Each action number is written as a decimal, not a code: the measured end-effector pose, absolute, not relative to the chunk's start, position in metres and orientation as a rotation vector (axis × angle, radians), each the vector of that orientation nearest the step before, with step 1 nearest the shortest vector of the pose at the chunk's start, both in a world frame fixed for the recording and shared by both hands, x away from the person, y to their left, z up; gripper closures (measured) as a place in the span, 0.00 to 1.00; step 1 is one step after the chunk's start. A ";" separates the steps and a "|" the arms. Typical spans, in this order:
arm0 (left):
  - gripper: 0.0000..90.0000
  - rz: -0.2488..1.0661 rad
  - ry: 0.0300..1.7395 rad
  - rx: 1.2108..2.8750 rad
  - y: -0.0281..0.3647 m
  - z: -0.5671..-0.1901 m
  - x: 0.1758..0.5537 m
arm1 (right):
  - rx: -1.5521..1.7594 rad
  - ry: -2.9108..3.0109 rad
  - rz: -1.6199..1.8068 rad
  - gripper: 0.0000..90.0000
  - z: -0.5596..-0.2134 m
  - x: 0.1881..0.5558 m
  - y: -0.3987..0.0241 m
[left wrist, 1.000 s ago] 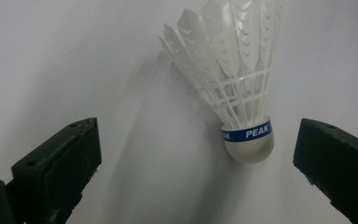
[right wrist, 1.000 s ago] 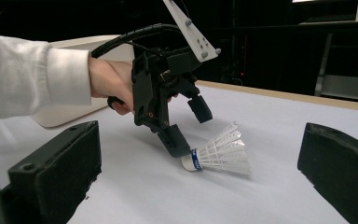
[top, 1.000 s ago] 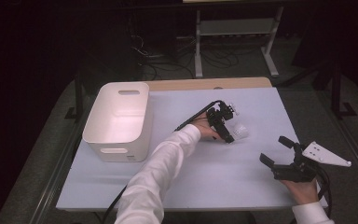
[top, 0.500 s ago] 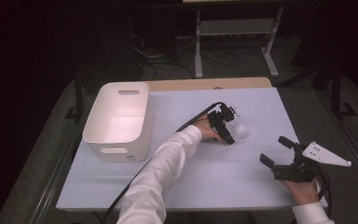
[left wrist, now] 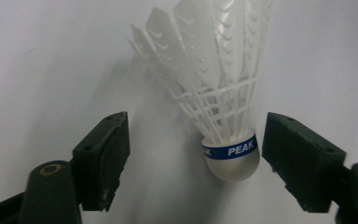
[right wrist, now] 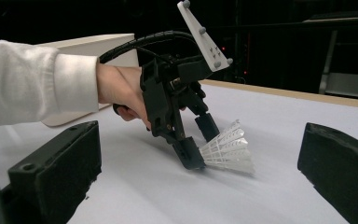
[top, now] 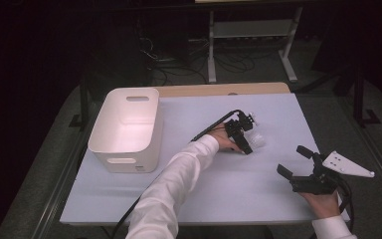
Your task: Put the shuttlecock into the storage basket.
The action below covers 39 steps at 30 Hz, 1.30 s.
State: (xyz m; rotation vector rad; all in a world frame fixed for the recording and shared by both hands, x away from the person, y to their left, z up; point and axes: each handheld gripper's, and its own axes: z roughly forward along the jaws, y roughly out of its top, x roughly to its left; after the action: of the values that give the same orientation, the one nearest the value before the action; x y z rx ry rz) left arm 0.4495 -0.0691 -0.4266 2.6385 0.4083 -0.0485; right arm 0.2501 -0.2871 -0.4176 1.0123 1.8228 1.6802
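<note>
Now left gripper (left wrist: pixel 186 158) fingers, closing, straddle the shuttlecock (left wrist: pixel 214 93), seemingly not yet touching.

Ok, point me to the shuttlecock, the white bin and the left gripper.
shuttlecock (left wrist: pixel 232 158): left gripper view, on its rounded cork base.
white bin (top: pixel 122 162): high view, on the near wall.
left gripper (right wrist: pixel 200 140): right gripper view, midway between the tips of its jaws.
</note>
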 end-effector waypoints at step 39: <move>0.72 0.002 0.356 2.636 -0.071 -0.413 0.444 | 1.022 1.810 1.689 0.00 -0.418 0.250 -0.288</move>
State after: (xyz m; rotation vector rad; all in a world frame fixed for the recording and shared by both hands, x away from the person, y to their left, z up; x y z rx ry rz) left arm 0.4439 -0.0706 -0.4128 2.6361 0.3561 0.0018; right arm 0.2504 -0.2879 -0.4177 1.0217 1.8100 1.6894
